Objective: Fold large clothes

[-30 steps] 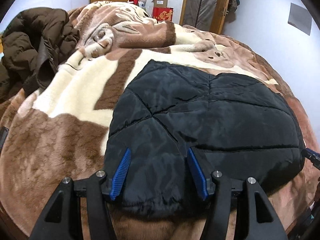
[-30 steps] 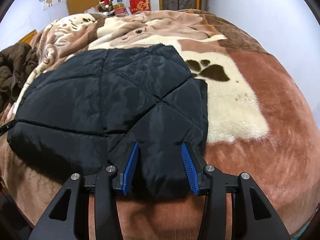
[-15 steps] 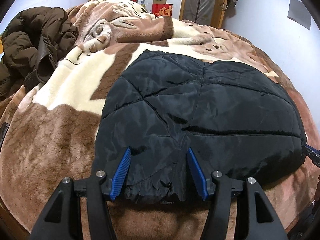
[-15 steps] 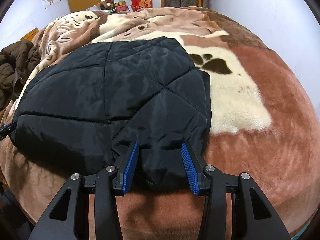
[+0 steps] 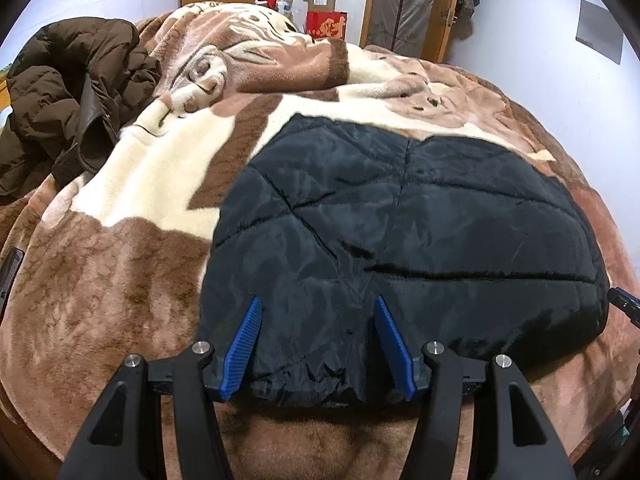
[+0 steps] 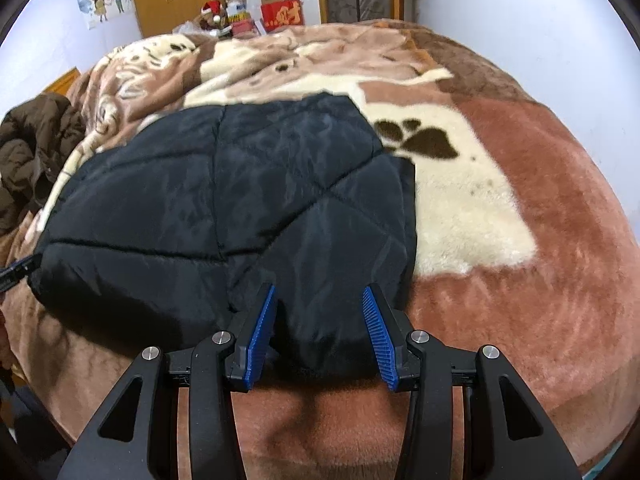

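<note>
While the black quilted jacket (image 5: 400,232) lies flat on the blanket (image 5: 120,280) w/ its long axis running L-R, we hold the left gripper (image 5: 316,340) & right gripper (image 6: 318,332) at its near hem, both spread, fabric between the jaws but unpinched, equally near.

Even indoor light, fisheye edges, slight blur
</note>
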`<action>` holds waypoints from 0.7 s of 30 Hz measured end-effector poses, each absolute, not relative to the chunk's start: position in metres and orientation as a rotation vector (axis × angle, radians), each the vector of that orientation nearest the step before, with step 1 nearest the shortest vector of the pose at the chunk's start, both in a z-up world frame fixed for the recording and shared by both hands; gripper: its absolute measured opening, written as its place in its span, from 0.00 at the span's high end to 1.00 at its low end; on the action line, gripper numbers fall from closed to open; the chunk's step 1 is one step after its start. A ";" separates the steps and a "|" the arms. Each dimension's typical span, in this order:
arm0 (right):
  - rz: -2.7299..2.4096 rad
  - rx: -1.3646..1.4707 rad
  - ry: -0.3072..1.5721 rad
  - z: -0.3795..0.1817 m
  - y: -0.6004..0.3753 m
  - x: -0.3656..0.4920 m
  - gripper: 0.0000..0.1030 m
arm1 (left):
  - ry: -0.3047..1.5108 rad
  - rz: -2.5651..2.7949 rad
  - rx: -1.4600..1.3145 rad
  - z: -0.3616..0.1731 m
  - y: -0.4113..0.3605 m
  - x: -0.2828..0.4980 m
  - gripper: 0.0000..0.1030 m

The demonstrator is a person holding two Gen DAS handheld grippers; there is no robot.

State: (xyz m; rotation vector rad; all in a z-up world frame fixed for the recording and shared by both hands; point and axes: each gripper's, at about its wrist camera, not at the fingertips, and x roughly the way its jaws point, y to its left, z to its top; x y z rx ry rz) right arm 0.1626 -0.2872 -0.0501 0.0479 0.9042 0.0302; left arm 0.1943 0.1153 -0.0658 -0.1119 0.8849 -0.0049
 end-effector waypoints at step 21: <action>-0.031 0.095 0.962 -0.074 -0.312 0.209 0.47 | 0.923 -0.011 -0.177 -0.100 0.154 0.267 0.28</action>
